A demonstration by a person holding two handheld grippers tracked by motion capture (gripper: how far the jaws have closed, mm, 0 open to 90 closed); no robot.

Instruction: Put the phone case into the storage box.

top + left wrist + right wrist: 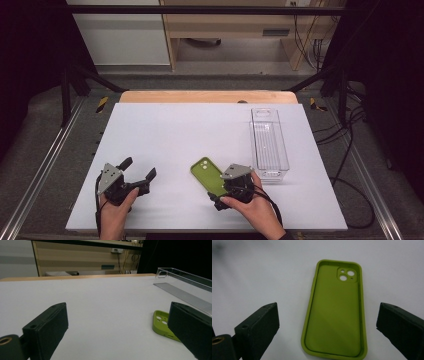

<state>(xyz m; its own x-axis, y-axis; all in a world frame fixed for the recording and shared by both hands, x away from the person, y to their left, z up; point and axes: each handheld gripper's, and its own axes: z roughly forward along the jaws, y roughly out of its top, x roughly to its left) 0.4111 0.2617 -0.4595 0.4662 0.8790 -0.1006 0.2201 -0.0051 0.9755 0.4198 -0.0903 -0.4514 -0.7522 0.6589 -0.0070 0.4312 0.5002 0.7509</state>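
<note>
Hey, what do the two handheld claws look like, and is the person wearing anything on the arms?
Both the left claw and right claw are black, with blocky jaws, a grey three-cornered plate on top and trailing black cables. A dark sleeve cuff shows at the right wrist.

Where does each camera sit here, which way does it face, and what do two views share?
High view: above the person's side, facing forward and down on the white table; both hands, left gripper, right gripper.
Left gripper view: low over the table, looking across it; own open jaws.
Right gripper view: looking down at the green phone case; own open jaws.
All share the case; the first two share the clear bin.
</note>
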